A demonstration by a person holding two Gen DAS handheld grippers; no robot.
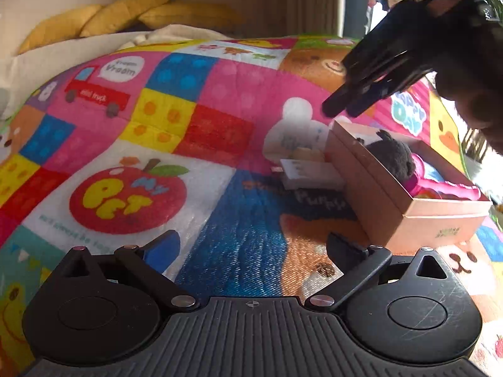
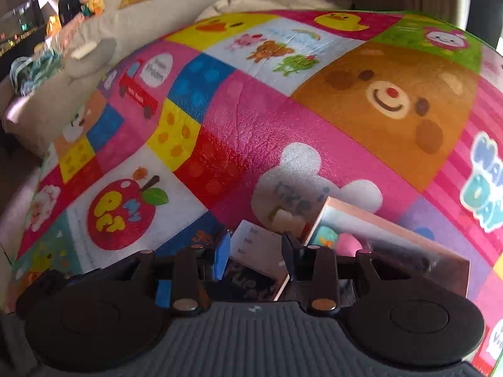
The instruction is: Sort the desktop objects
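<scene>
A colourful cartoon play mat (image 1: 201,132) is covering the floor, with yellow cushions (image 1: 125,12) behind. The left gripper (image 1: 251,248) is spread wide, empty. The right gripper (image 2: 254,251), half-spread, is hovering, pinching nothing, above the white device (image 1: 311,174) beside the cardboard box (image 1: 393,201).

Colourful cartoon play mat (image 1: 201,132) underfoot; behind mat, cream sofa (image 1: 47,59) with yellow cushions (image 1: 125,9); daylight right of sofa.

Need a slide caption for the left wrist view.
Open left gripper above colourful play mat; right gripper over cardboard box holding plush toy.
</scene>
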